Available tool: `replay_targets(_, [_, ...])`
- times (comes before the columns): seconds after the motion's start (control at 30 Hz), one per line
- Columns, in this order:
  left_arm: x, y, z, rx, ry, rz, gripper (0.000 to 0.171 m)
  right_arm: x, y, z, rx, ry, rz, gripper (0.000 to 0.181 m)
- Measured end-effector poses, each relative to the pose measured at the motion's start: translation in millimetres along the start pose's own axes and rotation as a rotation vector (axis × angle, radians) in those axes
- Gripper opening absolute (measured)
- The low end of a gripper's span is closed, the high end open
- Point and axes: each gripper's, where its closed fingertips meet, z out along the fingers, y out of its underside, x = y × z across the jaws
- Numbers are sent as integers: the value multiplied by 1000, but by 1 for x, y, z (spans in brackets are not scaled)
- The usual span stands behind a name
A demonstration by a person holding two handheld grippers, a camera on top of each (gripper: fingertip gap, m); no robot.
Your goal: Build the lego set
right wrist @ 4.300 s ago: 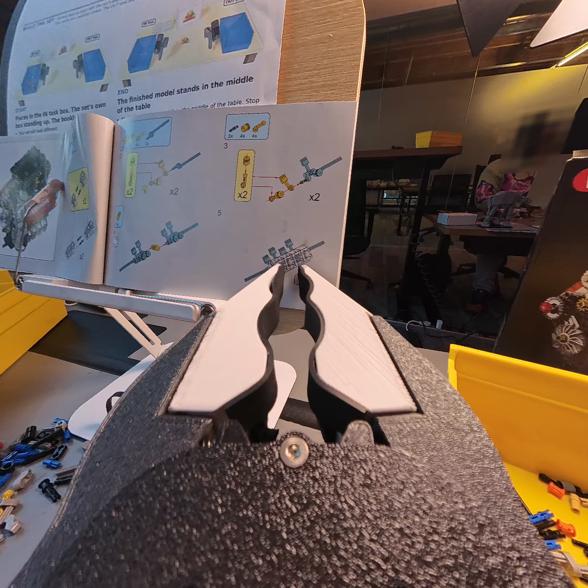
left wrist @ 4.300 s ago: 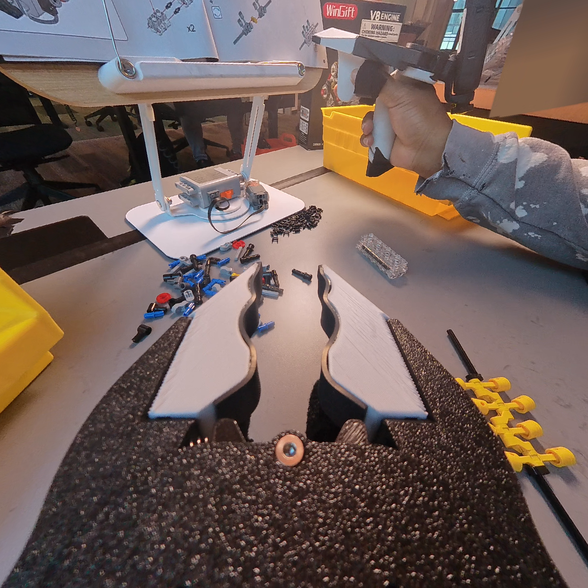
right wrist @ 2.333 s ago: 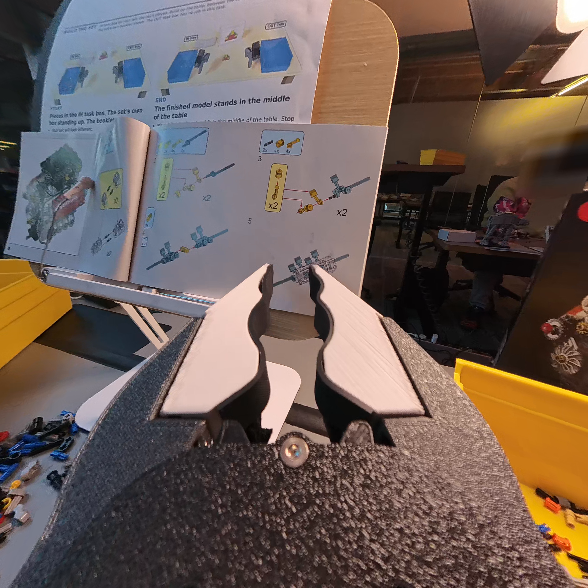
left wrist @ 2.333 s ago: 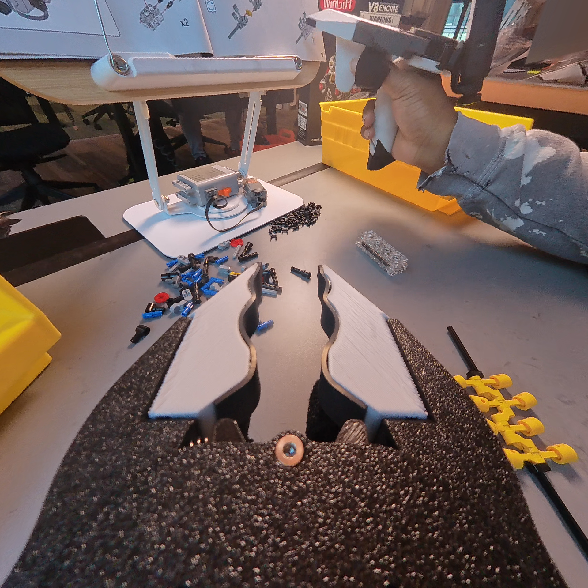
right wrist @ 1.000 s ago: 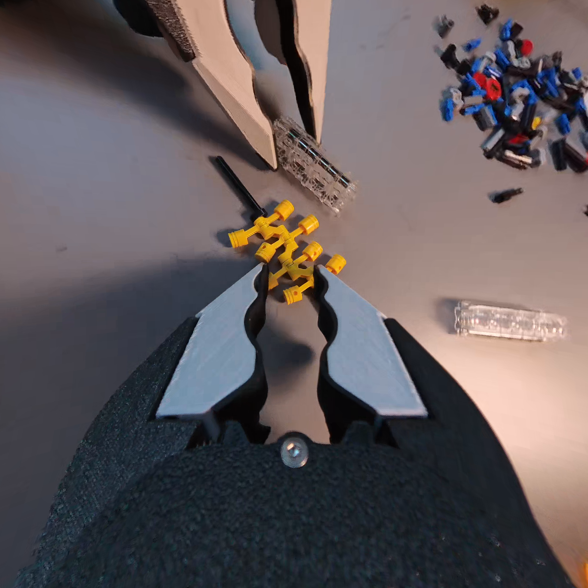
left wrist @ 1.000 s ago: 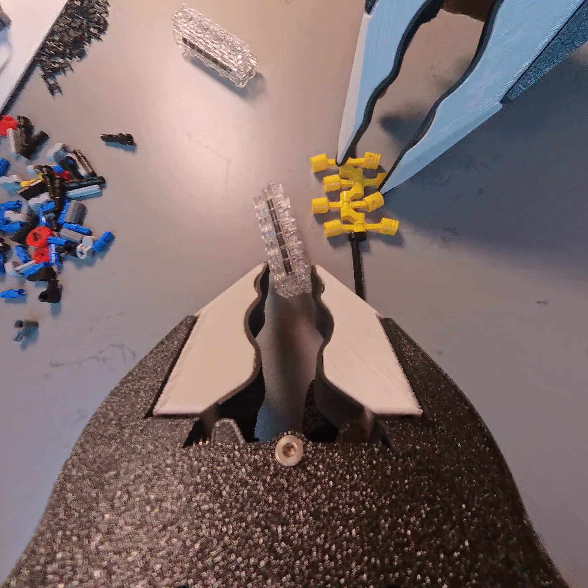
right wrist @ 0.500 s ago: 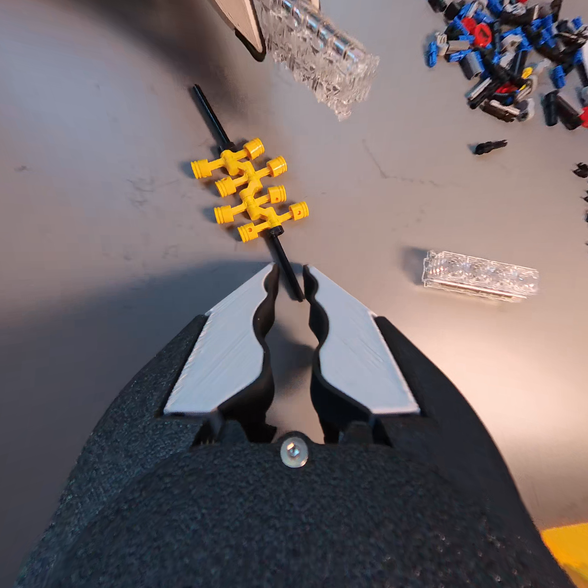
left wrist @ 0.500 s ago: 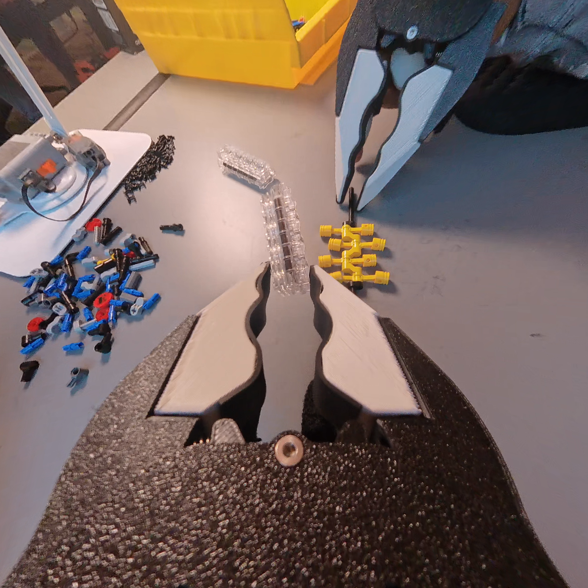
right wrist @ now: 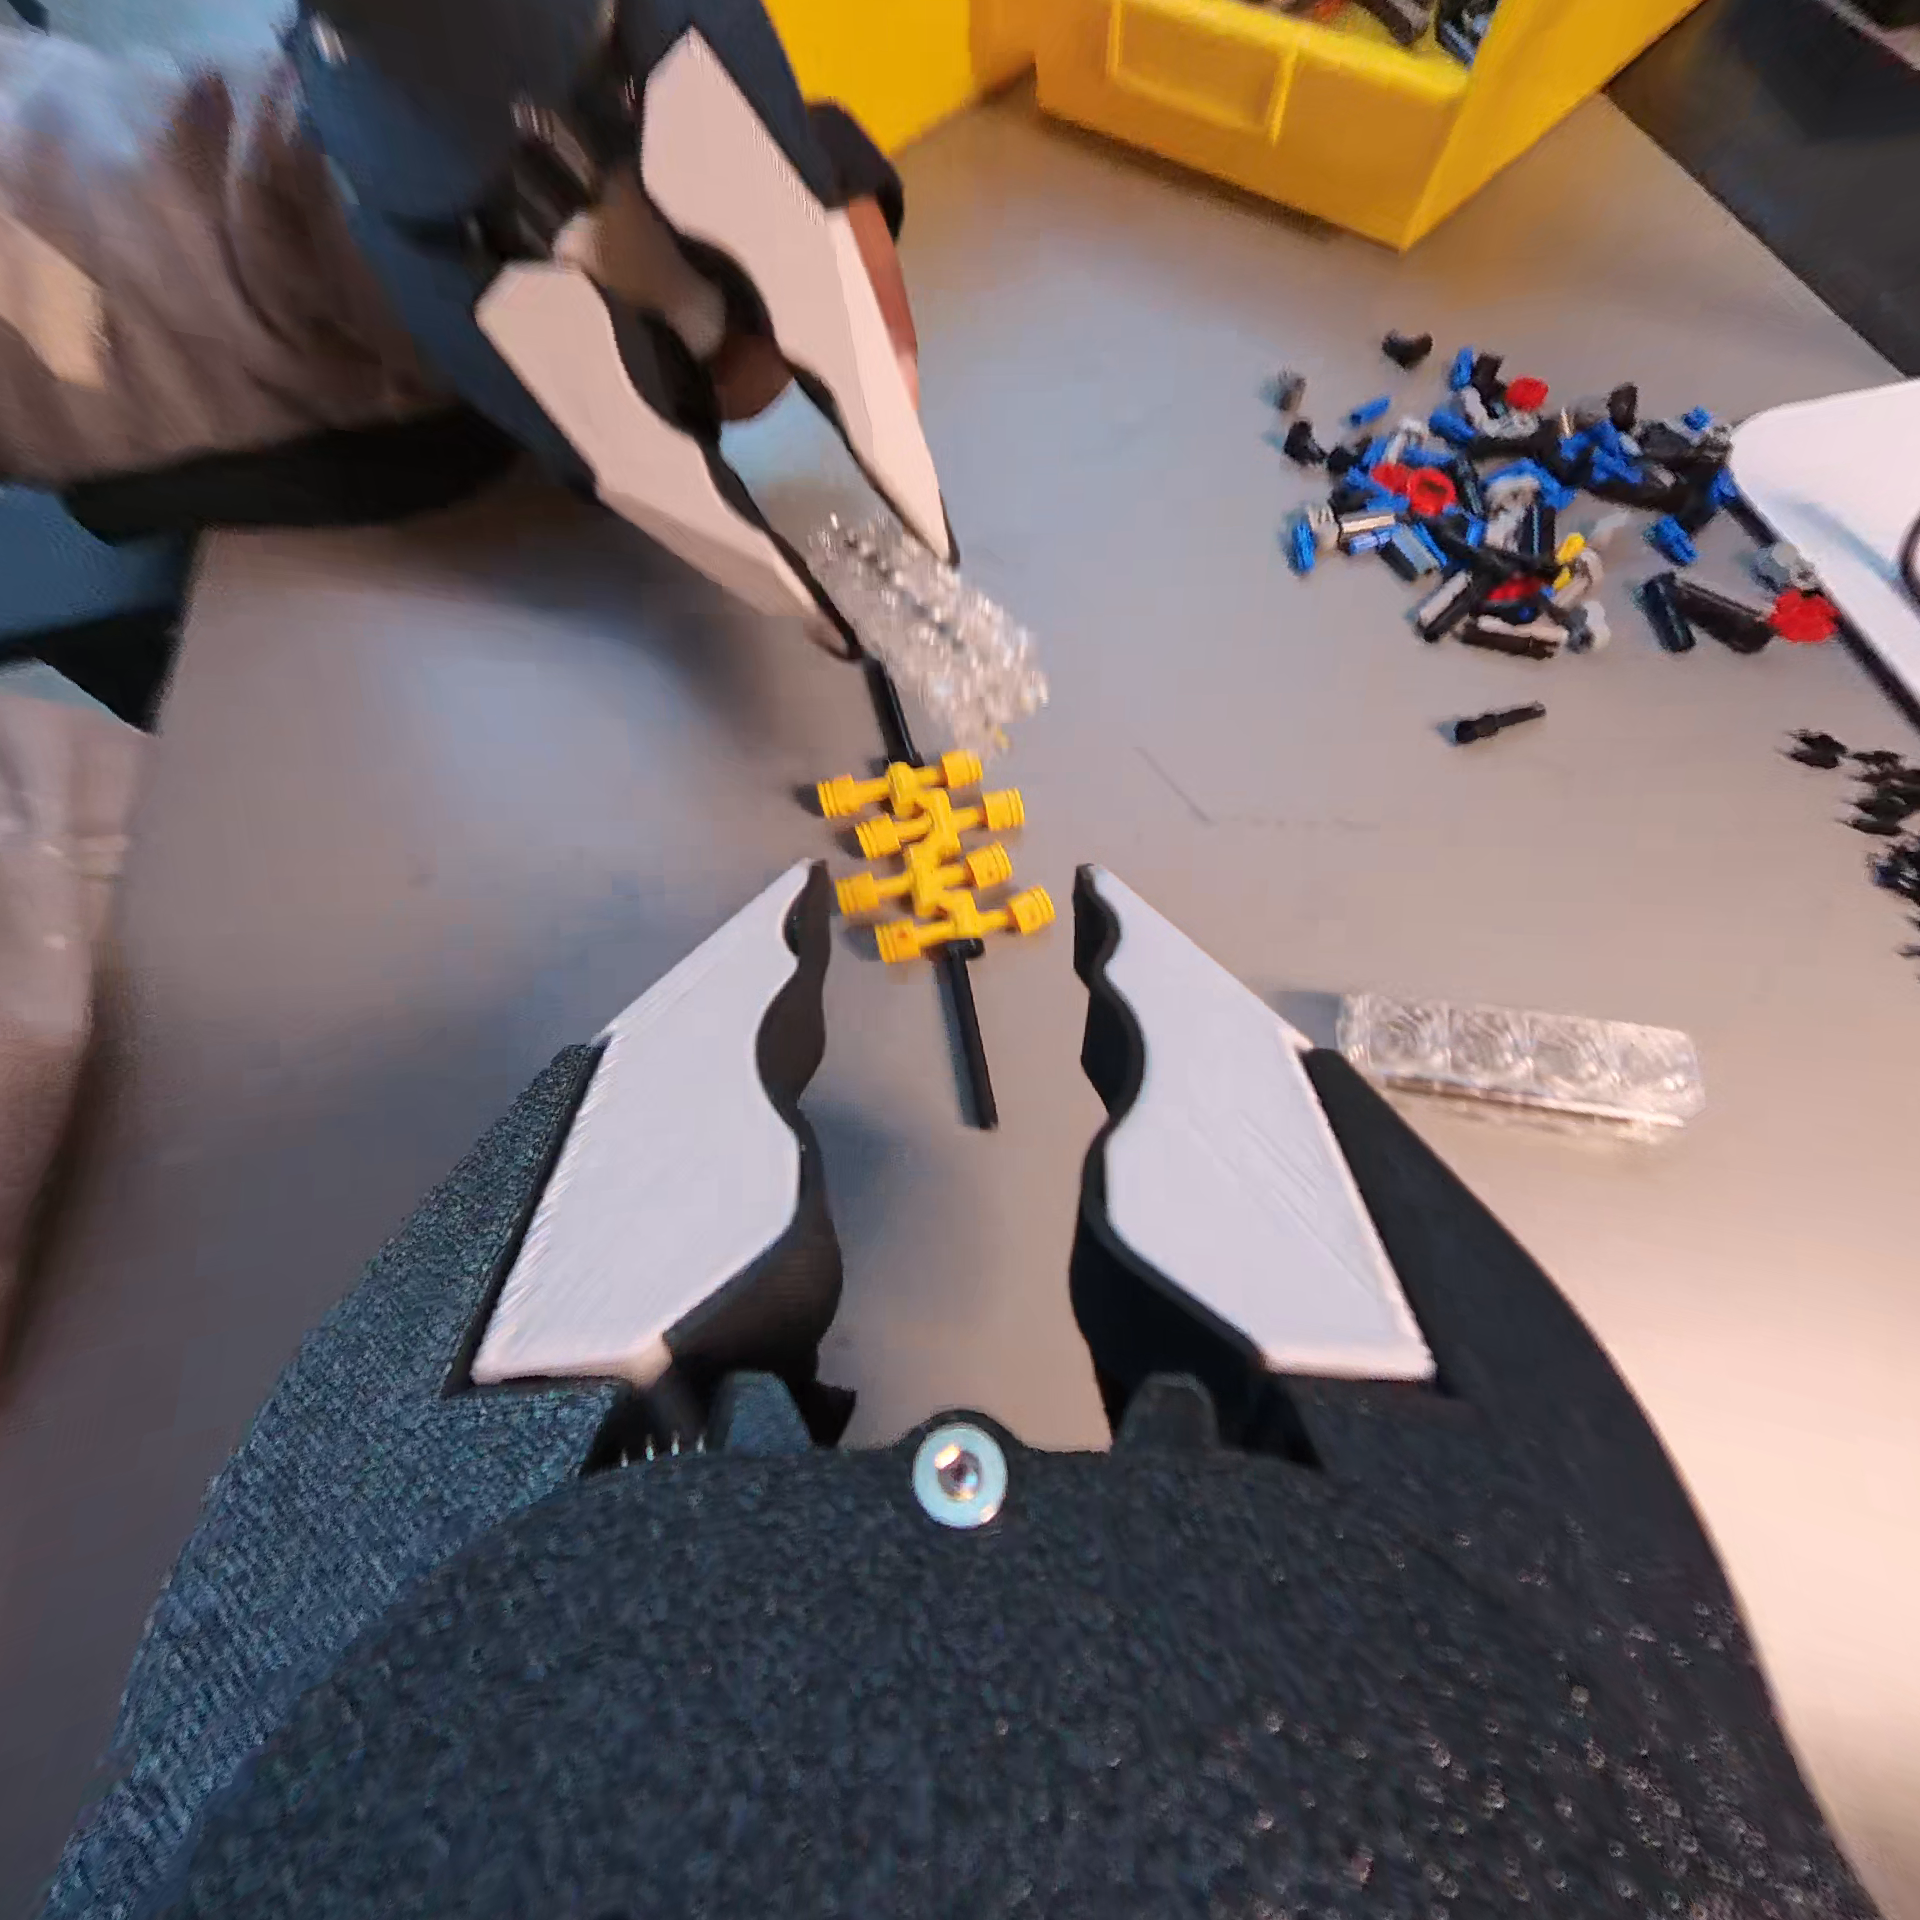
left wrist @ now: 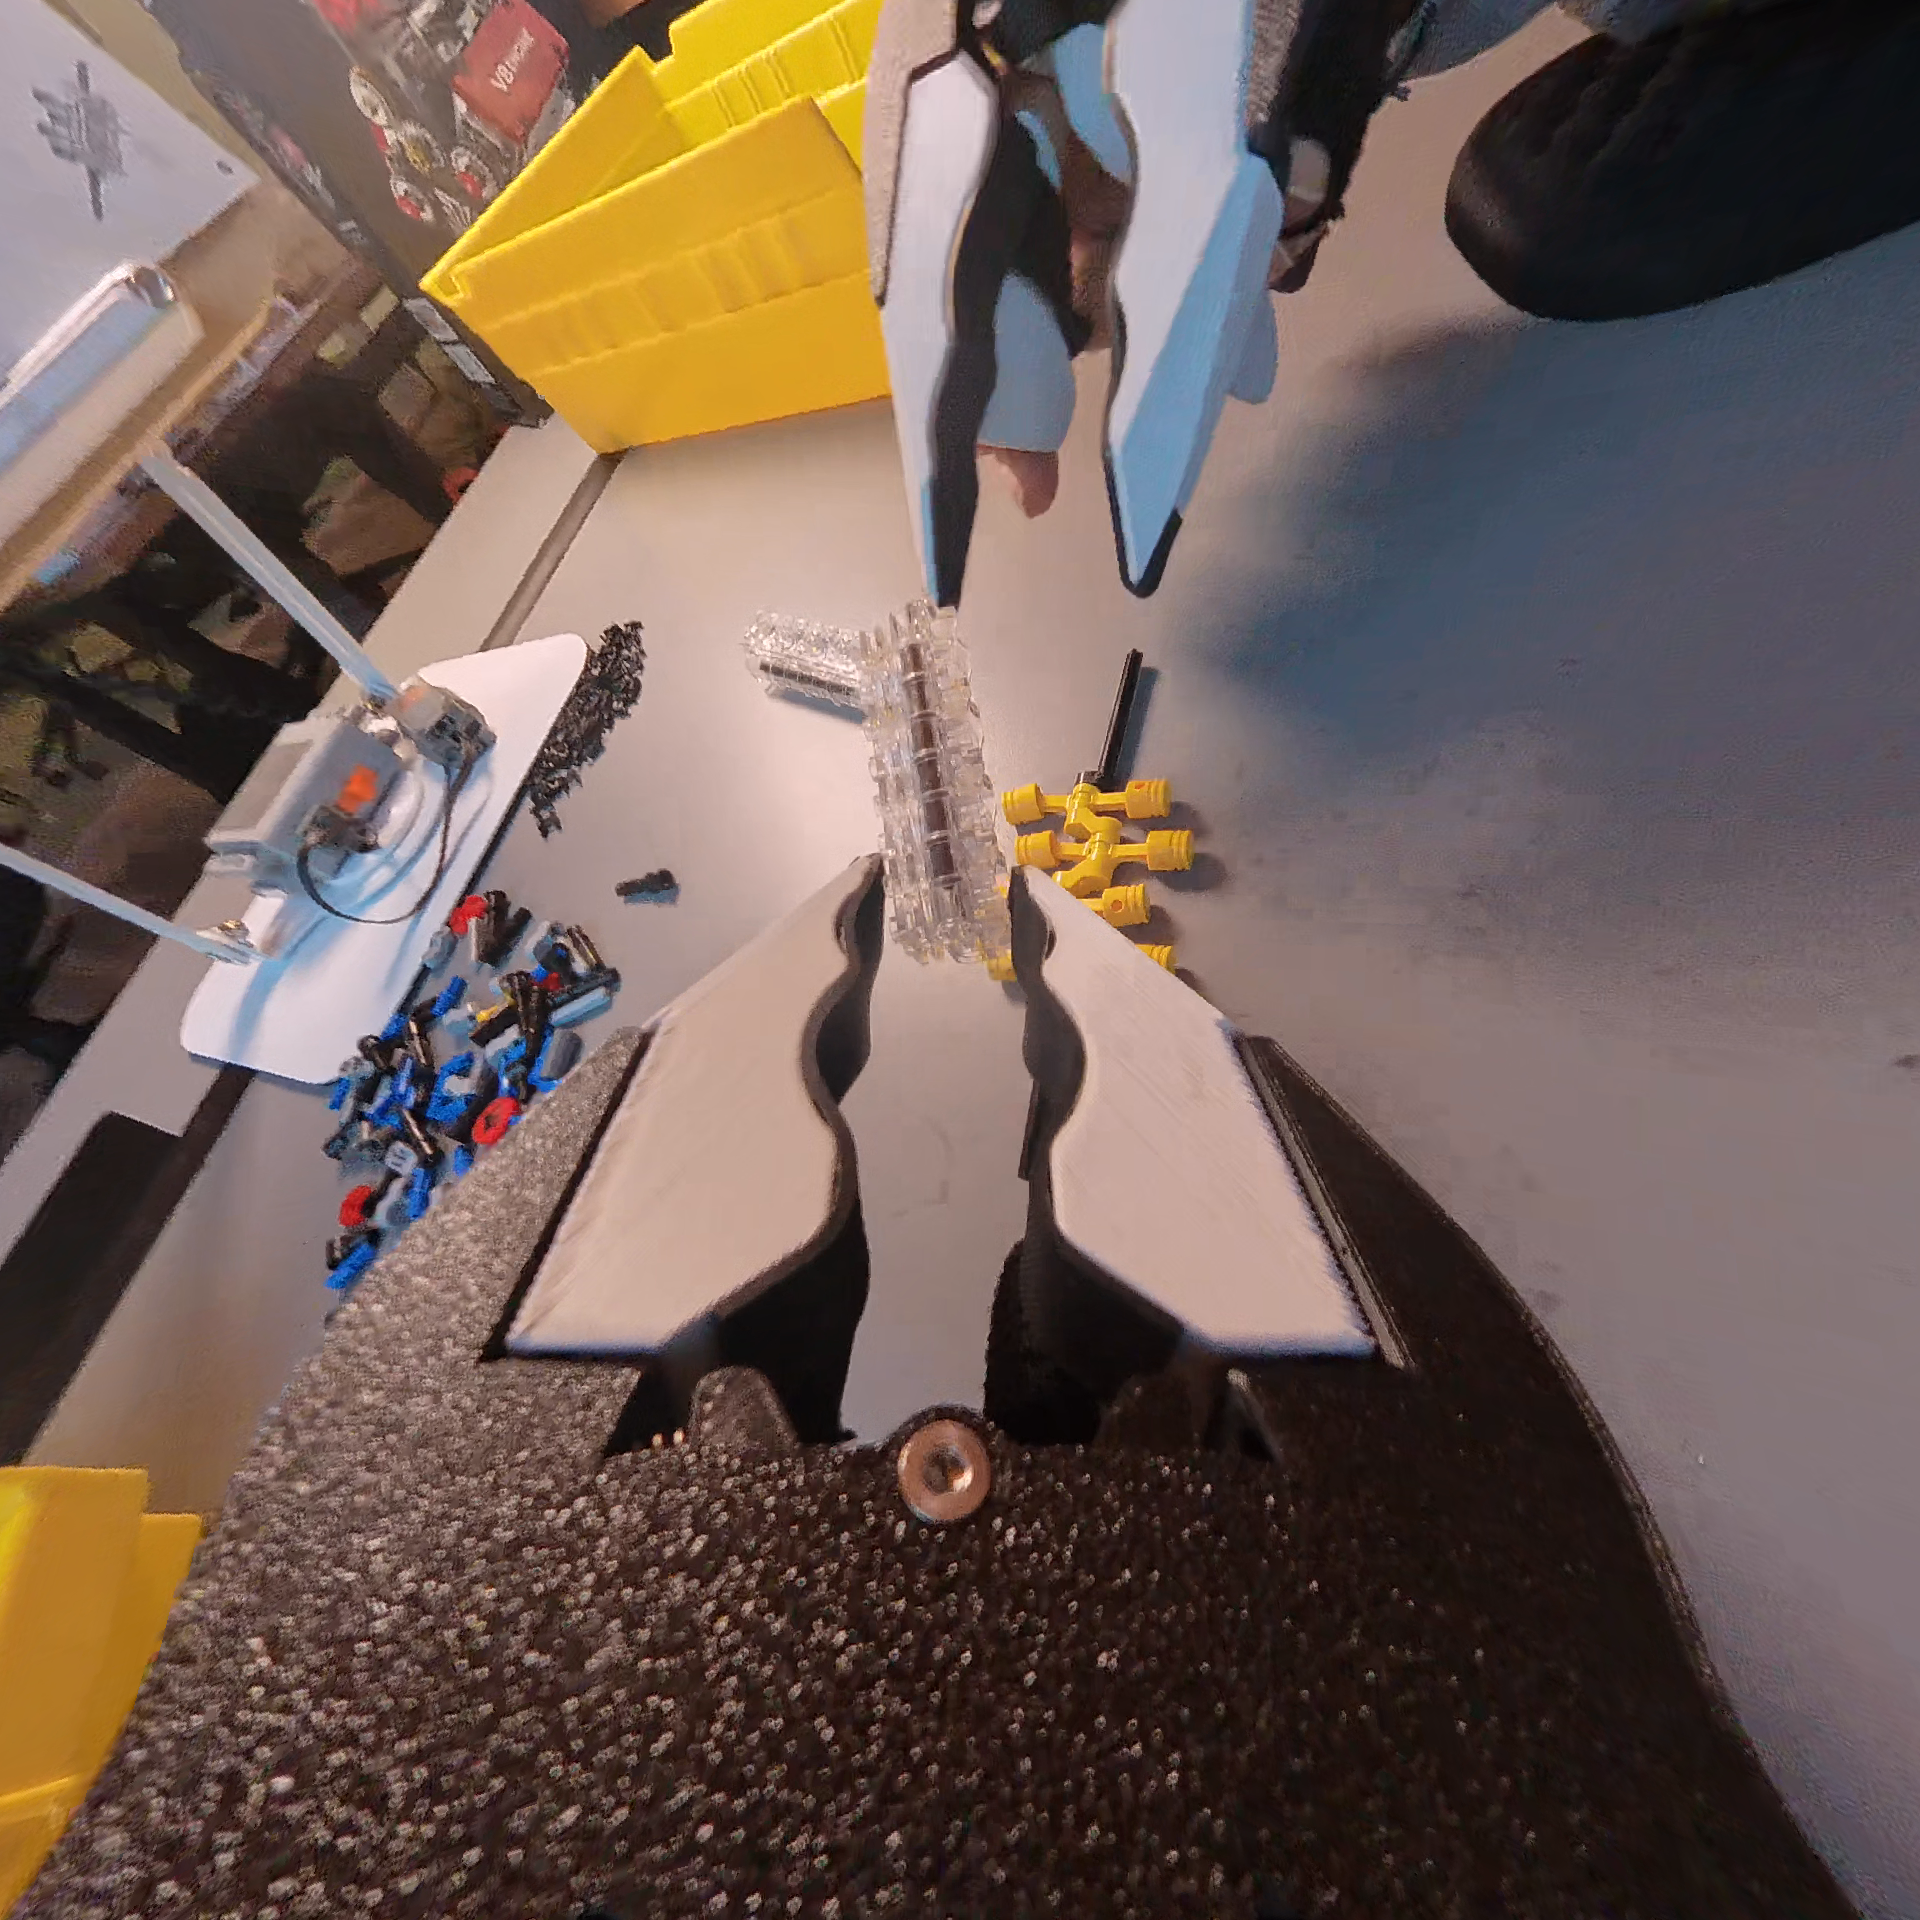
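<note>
We hold a clear block (left wrist: 932, 831) clamped in the left gripper (left wrist: 943, 896), raised above the tabletop (left wrist: 1558, 831). Our right gripper (right wrist: 951, 906) is spread wide over the black axle (right wrist: 966, 1049), with the yellow pistons (right wrist: 935, 873) just beyond its tips

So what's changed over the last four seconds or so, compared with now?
Both grippers came down from the booklet to the table. The left gripper closed on a clear block and holds it beside the yellow crankshaft. The right gripper closed at the axle half a second ago, then reopened, empty. The second clear block and parts pile stayed put.
</note>
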Motion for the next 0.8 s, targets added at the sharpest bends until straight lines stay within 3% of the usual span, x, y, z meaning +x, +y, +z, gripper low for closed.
replay_targets(0.13, [3,-8,1,8,-71,158,23,-5,-13,17,66,-145,117,54])
replay_targets(0.23, [5,-9,1,-1,-96,238,23,-14,-18,27,108,-214,128,31])
replay_targets(0.8, [-9,-9,-6,2,-185,329,23,-7,-38,30,226,-186,192,28])
